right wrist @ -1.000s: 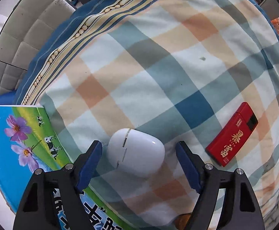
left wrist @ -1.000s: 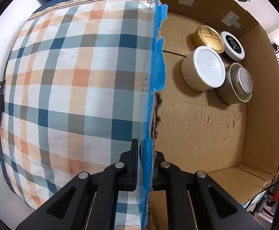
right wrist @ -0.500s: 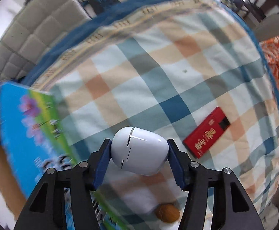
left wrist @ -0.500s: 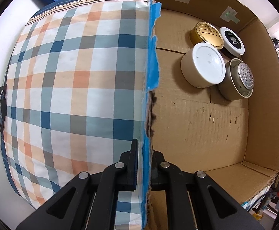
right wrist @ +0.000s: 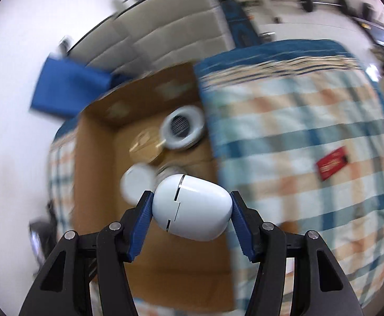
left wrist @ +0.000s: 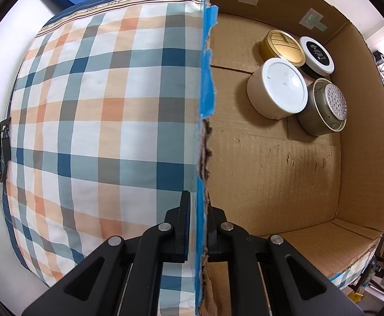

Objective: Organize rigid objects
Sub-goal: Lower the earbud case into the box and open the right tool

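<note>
**White case off the bed, now over the box**

A sec ago our right gripper [right wrist: 192, 210] sits wide open around the white egg-shaped case [right wrist: 192, 206] as it lies on the plaid bedcover [right wrist: 310, 142]. Now the blue pads [right wrist: 142, 220] press both ends of the case, and it hangs in the air in front of the open cardboard box [right wrist: 97, 163]; the right-wrist view is smeared w/ motion blur. So the pick is done and we judge this to be the carry phase, w/ the drop into the box as the next step.

Our left gripper [left wrist: 197, 226] hasn't changed: clamped shut on the box's near wall [left wrist: 203, 121], the one w/ the torn blue tape edge, holding it steady. Box floor looks the same too: gold-lid tin [left wrist: 284, 46], black-and-white lidded jar [left wrist: 317, 55], white-lid tub [left wrist: 279, 88] and a metal can w/ perforated top [left wrist: 326, 108], bunched in the far corner, touching each other. Plenty of bare floor nearer us for the case.

The red packet [right wrist: 333, 163] lies on the bedcover, well apart from the box; probably another item to collect.

Writing: the black jar lid has white lettering, too small to read. The red packet's print is blurred now. The case shows no markings, only a seam line.
</note>
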`<state>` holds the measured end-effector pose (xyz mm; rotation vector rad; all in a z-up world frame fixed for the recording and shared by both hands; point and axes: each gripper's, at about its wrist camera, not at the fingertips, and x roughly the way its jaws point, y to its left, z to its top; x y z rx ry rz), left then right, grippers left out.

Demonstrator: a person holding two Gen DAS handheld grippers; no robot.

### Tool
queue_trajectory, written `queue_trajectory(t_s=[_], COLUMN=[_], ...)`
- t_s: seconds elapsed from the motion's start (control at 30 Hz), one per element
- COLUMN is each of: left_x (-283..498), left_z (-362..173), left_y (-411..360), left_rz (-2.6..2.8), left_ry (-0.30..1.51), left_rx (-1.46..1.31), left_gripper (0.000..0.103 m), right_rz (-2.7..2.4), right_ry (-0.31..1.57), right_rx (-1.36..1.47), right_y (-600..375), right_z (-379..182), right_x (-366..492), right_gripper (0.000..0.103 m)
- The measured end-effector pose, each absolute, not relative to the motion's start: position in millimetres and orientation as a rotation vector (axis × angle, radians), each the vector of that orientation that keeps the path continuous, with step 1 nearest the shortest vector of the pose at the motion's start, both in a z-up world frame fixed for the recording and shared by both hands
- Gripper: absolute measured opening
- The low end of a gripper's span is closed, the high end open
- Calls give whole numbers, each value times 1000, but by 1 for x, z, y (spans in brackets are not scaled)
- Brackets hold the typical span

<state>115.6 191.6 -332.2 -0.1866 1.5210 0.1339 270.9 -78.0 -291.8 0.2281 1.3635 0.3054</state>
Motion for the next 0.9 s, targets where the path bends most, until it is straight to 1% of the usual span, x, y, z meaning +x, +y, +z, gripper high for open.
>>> queue_trajectory(t_s=[0.17,0.37,0.5,0.9], left_x=[117,117,117,117], left_z=[-330,-329,-328,-328], left_y=[188,190,191,193], left_rz=[153,162,163,165], left_ry=[1507,1496,1497,1495], left_rx=[-169,-178,-185,-191], left_gripper=[6,6,6,6], right_rz=[415,453,446,423], right_ry=[1429,1519,1541,1603], right_rx=[161,154,112,-2], right_y=[-21,12,25,50], right_z=[-315,-357,-372,-386], right_x=[249,237,237,239], right_gripper=[60,61,61,61])
